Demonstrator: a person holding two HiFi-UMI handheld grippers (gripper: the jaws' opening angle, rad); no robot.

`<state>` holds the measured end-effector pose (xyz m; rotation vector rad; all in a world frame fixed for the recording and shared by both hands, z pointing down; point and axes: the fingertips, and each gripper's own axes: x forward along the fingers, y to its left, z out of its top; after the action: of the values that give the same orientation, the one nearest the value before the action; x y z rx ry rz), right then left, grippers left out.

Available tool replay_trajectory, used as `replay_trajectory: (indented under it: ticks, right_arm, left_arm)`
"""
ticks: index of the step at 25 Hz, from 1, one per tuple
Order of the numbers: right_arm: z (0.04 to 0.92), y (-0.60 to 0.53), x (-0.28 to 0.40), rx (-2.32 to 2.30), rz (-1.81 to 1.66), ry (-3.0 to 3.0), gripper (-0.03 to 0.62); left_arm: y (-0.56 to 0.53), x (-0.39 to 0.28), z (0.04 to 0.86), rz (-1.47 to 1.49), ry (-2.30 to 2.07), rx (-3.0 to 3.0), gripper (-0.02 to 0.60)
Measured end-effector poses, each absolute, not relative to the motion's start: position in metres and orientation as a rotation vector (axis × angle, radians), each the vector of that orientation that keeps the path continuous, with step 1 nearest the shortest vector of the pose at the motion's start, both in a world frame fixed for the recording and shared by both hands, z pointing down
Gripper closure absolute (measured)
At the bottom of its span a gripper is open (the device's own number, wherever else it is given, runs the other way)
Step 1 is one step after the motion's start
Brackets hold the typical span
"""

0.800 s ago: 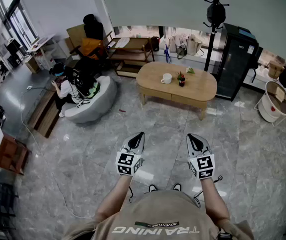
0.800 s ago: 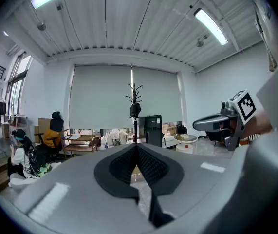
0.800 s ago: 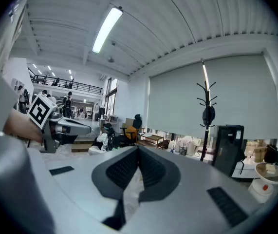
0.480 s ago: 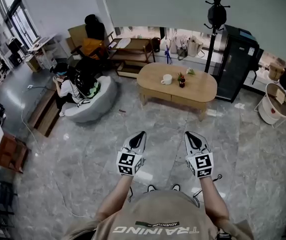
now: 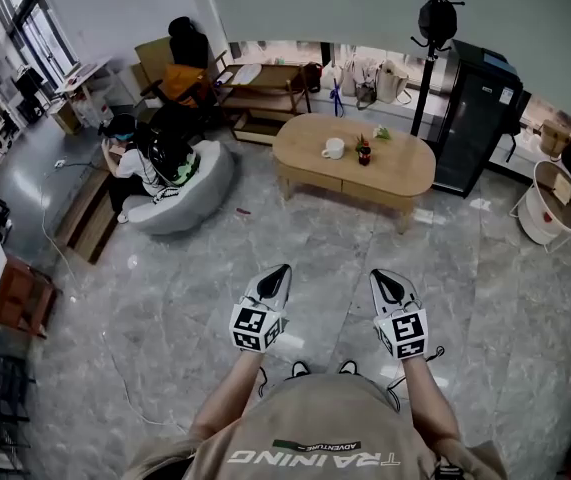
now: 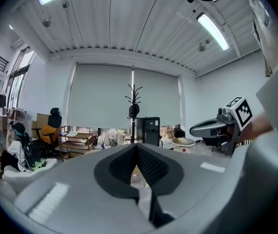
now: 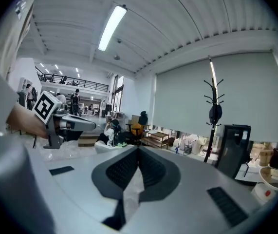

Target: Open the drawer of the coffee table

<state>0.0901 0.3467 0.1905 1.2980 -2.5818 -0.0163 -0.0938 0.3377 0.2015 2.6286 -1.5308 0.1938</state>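
A big grey stone floor fills most of the room, and the coffee table stands on it near the far wall. The coffee table is made of light wood and has a long, rounded worktop. The drawer is in the side of the coffee table that faces the person holding the grippers, and it looks pushed all the way in. A tall black cabinet stands just to the right of the coffee table in the head view. A white beanbag lies to the left of the coffee table, and a person sits on it. A low wooden shelf stands behind the coffee table, on its left side. A round white tub sits farther to the right of the coffee table, past the cabinet. A thin black coat stand rises behind the coffee table's right end. The left gripper and the right gripper are held side by side over the floor, well apart from the coffee table. Both point toward it and touch nothing. The left gripper's jaws are pressed together with nothing between them. The right gripper's jaws are pressed together too, and they are empty as well. A white cup stands on the worktop of the coffee table, near its middle. A small plant stands just beside the cup.
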Motion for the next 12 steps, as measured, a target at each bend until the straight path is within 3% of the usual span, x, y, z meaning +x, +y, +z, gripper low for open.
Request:
replay_trajectory:
  ticks: [12]
  right_arm:
    - [0.249, 0.359, 0.097, 1.114, 0.181, -2.636, 0.589]
  left_arm:
    - [0.331, -0.091, 0.237, 0.284, -1.565, 2.539, 0.584]
